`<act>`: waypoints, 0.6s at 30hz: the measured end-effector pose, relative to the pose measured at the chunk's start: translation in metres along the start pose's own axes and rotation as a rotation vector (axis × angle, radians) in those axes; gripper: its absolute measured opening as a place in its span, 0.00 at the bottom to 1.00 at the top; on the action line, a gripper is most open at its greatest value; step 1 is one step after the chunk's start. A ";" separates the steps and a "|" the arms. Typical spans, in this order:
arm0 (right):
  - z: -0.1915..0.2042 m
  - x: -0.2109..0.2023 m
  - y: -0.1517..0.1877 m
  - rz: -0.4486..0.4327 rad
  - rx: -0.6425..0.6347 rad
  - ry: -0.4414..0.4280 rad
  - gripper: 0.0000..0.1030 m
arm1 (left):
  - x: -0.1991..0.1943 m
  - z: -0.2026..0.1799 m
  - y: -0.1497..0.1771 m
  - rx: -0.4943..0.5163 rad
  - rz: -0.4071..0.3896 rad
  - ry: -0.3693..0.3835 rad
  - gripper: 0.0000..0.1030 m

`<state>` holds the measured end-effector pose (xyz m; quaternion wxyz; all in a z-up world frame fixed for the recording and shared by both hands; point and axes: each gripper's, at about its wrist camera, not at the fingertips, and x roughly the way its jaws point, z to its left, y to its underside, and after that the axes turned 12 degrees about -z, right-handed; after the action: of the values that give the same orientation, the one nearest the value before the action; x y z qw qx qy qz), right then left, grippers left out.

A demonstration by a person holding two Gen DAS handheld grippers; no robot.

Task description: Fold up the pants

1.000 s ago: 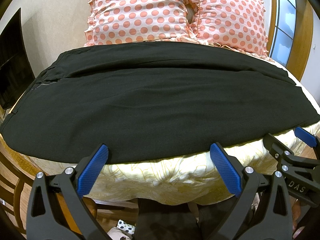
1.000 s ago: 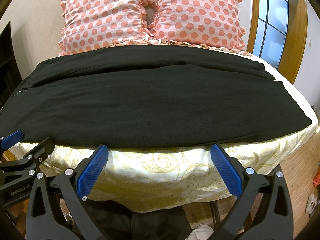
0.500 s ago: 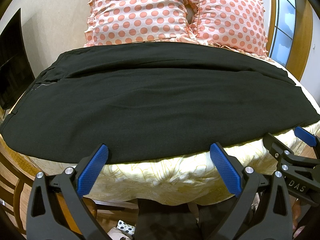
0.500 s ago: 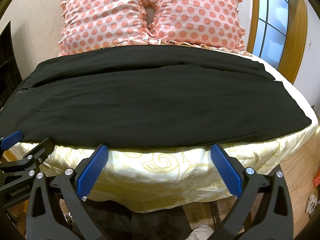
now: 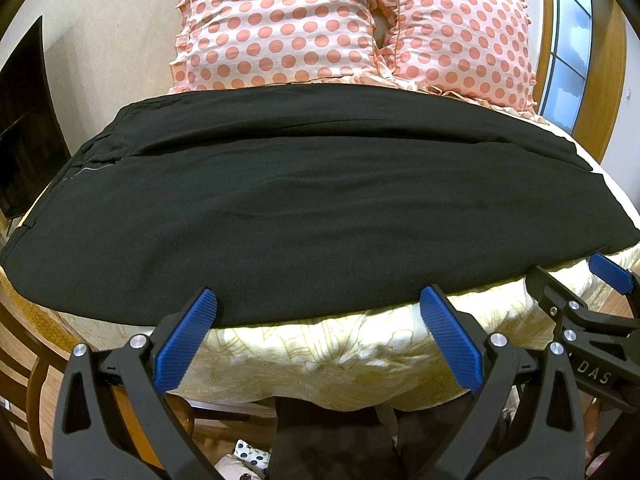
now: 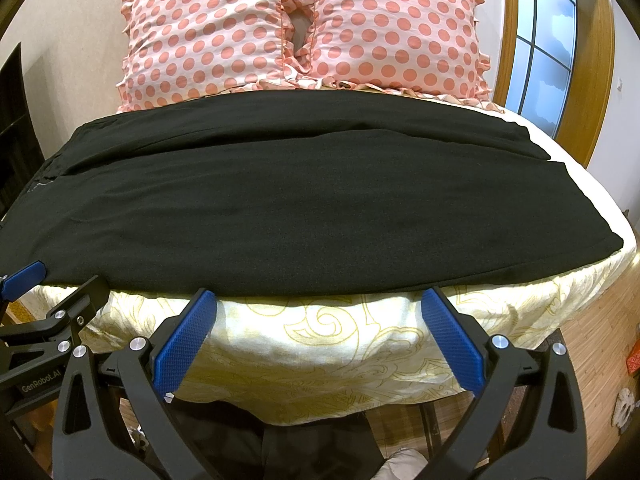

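We've got both grippers spread wide and holding nothing: left gripper and right gripper side by side at the near edge of the bed. The black pants lie flat straight ahead, long axis running left to right, waistband end on the left. So the left one's nearer the waist, the right nearer the cuffs.

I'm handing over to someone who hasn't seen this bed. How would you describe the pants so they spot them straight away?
Start at the bed with the cream, gold-patterned cover. The pants lie flat across its whole width, in front of two pink polka-dot pillows. They are the only black item on the bed, with one long edge running along the near side.
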<state>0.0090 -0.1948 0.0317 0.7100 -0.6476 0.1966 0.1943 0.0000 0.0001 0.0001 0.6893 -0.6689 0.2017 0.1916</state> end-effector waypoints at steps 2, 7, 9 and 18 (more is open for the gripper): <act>0.000 0.000 0.000 0.000 0.000 0.000 0.99 | 0.001 0.000 0.000 -0.001 0.002 -0.002 0.98; 0.000 0.000 0.000 -0.001 0.000 0.000 0.99 | 0.000 0.000 0.000 0.000 0.000 -0.002 0.98; 0.000 0.000 0.000 0.000 0.000 0.000 0.99 | 0.001 0.000 0.000 0.000 0.000 -0.003 0.98; -0.002 -0.005 -0.003 0.002 0.002 -0.029 0.99 | -0.001 0.007 -0.003 0.021 -0.007 -0.002 0.98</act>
<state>0.0063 -0.1971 0.0366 0.7133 -0.6437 0.1874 0.2041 0.0004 0.0065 0.0033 0.6973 -0.6621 0.2007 0.1875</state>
